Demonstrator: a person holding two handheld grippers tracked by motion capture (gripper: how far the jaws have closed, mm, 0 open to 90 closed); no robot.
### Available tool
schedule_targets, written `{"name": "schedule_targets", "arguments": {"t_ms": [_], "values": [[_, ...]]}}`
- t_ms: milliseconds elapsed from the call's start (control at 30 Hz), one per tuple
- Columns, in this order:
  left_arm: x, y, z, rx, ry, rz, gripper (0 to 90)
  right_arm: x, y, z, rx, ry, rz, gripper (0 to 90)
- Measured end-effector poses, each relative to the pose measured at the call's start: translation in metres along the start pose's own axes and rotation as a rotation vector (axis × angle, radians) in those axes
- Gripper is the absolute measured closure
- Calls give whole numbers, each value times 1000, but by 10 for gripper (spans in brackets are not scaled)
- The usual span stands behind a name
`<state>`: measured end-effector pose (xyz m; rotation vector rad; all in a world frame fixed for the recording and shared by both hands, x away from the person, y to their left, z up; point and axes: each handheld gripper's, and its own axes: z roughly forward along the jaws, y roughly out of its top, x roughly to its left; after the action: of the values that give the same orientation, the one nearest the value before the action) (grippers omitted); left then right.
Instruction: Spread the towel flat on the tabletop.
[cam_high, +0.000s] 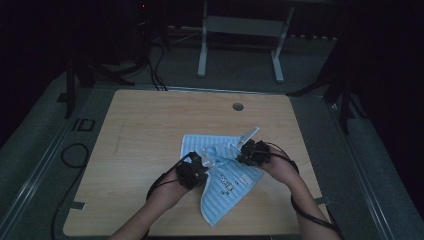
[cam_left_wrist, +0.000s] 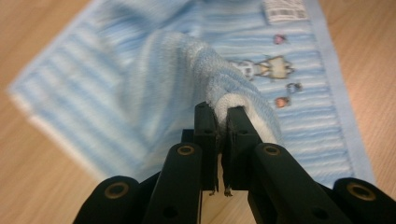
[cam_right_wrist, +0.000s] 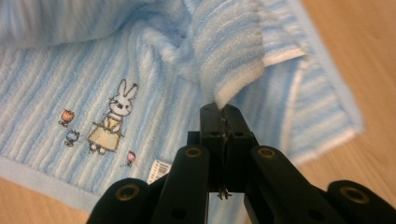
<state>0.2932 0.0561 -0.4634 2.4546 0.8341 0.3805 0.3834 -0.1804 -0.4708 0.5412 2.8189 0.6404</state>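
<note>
Light-blue striped towel (cam_high: 220, 187) lies rumpled on the wooden table (cam_high: 140, 150), toward the near-right part of the top, one long corner pointing at the near edge. Print side up: embroidered rabbit (cam_right_wrist: 114, 122) with small flowers beside it, white barcode label (cam_left_wrist: 284, 10) close to the hem.

Nearest: two forearms enter from the bottom of the high view, hands meeting over the towel's middle. Left gripper (cam_high: 192, 172) sits on the towel's left half; in the left gripper view its jaws are closed tight on a rolled fold of terry, white hem bulging out between the tips (cam_left_wrist: 223, 109). Fold lifts off the flat cloth behind it.

Right gripper (cam_high: 252, 152) just beyond and to the right, near the towel's far-right edge. In its own view the jaws are pinched together on a corner of the towel, the white-edged tip caught right at the ends (cam_right_wrist: 223, 112), cloth rising from there.

Farther: round cable hole (cam_high: 238, 106) in the table's far side. Beyond the table, a white frame stand (cam_high: 240, 40) on dark floor.
</note>
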Motion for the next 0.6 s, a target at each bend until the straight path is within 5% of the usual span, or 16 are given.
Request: {"name": "schedule_targets", "arguments": {"t_ms": [233,367,600], "values": [[32,-23,-25,-26,42,-91,853,0,-17,-39,-62,-65,27,890],[40,-35,-33,-25,43,-110,853,7,-33,-60,-75,-82,36,889],[39,-51,-27,7,-19,-105,851,42,-67,-71,-115,-30,65,889]]}}
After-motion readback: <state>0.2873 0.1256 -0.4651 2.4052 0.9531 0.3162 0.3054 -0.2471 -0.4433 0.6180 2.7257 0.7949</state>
